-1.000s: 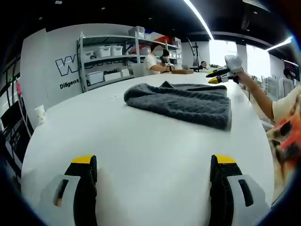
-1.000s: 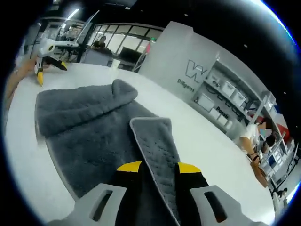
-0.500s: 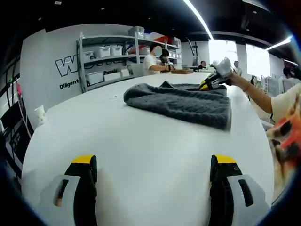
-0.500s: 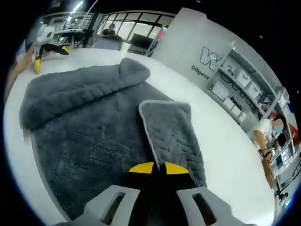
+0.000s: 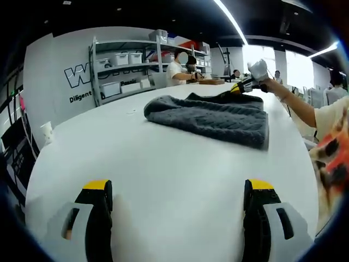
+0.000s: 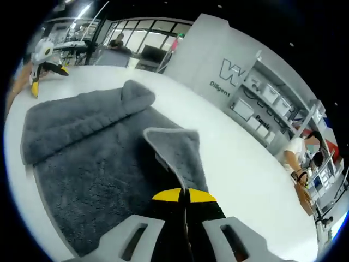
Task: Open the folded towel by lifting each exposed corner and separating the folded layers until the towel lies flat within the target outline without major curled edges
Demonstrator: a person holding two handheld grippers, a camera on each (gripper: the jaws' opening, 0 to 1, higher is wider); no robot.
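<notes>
Step in hand: you are lifting one exposed corner of the towel [image 6: 98,158]; by my reading the unfolding has only begun, since a rolled fold lies along the towel's edge at 10 o'clock in the right gripper view.
Right hand-held gripper [image 6: 182,195]: its jaws are pressed together on the raised corner flap [image 6: 177,155], which stands up off the layer beneath.
Left hand-held gripper [image 5: 177,188]: its jaws stand wide apart with nothing between them, low over the bare white surface [image 5: 152,164], well apart from the towel.
Towel position: in the left gripper view it lies at 1 o'clock on the surface, bunched and layered; no target outline can be made out.
Next move: you likely need to carry the pinched flap outward, away from the stacked layers, and lay it down without curl; bringing the left hand-held gripper in to pin or lift another corner would help.
Writing: the grey wall [image 5: 60,60] carries a large "W" and, below it, "Diligent"; the rest is hidden by the shelves [image 5: 125,71].
Labels: the shelf bins bear none legible.
</notes>
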